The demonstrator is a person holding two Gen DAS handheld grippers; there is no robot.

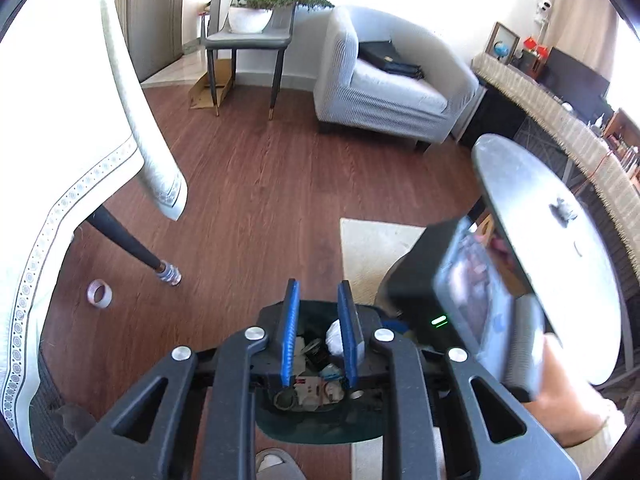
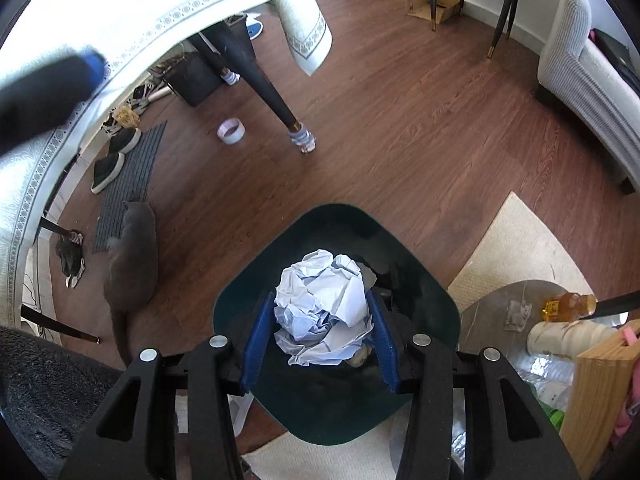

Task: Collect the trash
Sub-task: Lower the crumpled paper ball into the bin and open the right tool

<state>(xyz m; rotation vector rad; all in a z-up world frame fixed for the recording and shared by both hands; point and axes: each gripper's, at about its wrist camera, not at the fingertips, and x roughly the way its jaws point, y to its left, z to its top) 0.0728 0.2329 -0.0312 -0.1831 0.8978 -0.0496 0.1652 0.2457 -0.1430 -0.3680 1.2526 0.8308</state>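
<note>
A dark green trash bin (image 2: 424, 292) stands on the wood floor below both grippers. My right gripper (image 2: 320, 312) is shut on a crumpled ball of white paper (image 2: 320, 300) and holds it over the bin's mouth. My left gripper (image 1: 318, 312) is open and empty, right above the bin (image 1: 320, 428), which holds several scraps and a white wad (image 1: 334, 336). The right gripper's body (image 1: 472, 300) shows blurred at the right in the left wrist view.
A tape roll (image 2: 230, 130) lies on the floor beside a table leg (image 2: 276, 100). A grey cat (image 2: 134, 256) sits left of the bin by a mat and slippers. A round side table (image 1: 560, 240) stands right, an armchair (image 1: 384, 92) beyond. A beige rug (image 2: 516, 248) lies nearby.
</note>
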